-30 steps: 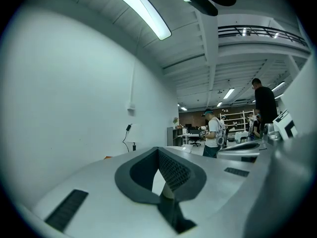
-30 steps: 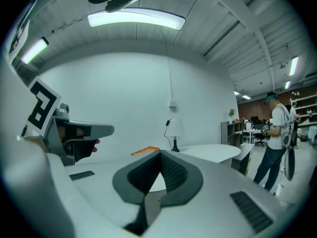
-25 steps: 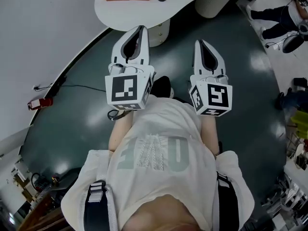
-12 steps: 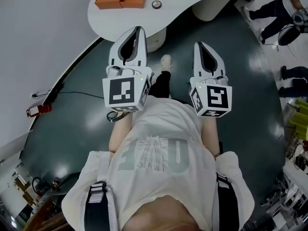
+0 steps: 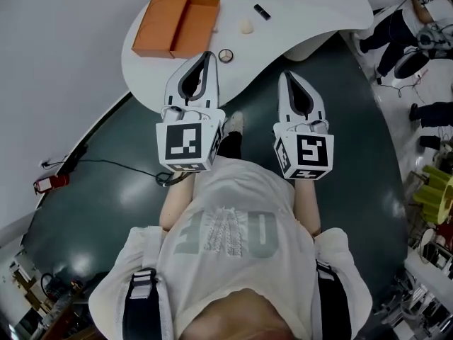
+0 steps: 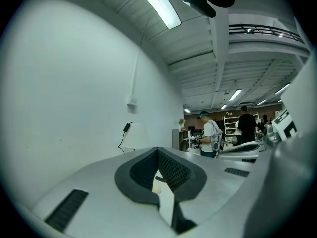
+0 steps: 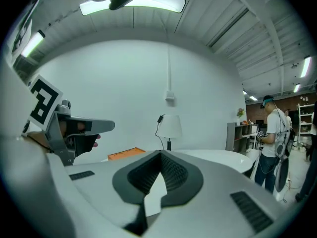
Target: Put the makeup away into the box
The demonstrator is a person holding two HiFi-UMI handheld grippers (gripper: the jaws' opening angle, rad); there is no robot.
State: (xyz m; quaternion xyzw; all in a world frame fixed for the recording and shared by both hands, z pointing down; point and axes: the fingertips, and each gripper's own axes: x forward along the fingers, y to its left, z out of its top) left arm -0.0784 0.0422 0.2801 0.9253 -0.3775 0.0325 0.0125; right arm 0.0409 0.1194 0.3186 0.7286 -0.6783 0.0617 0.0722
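Up on the white curved tabletop [image 5: 304,6] sits the biggest thing, one orange box [image 5: 177,25], lying open as two halves side by side. What shows of its inside is plain orange, and no makeup is in it.

Down at the near edge come the two tongs. The left tongs [image 5: 207,54] are closed tight with nothing between them, tip over the tabletop rim. The right tongs [image 5: 284,74] are also pressed together and carrying nothing, out over the dark floor [image 5: 106,190] just off the edge.

Now the makeup: three loose pieces, all on the tabletop outside the box. A round compact [image 5: 226,55] lies just beside the left tip, a small cream-coloured piece [image 5: 245,26] sits right of the box, and a little black tube [image 5: 262,11] lies beyond that.

Any print on them is too small to read.
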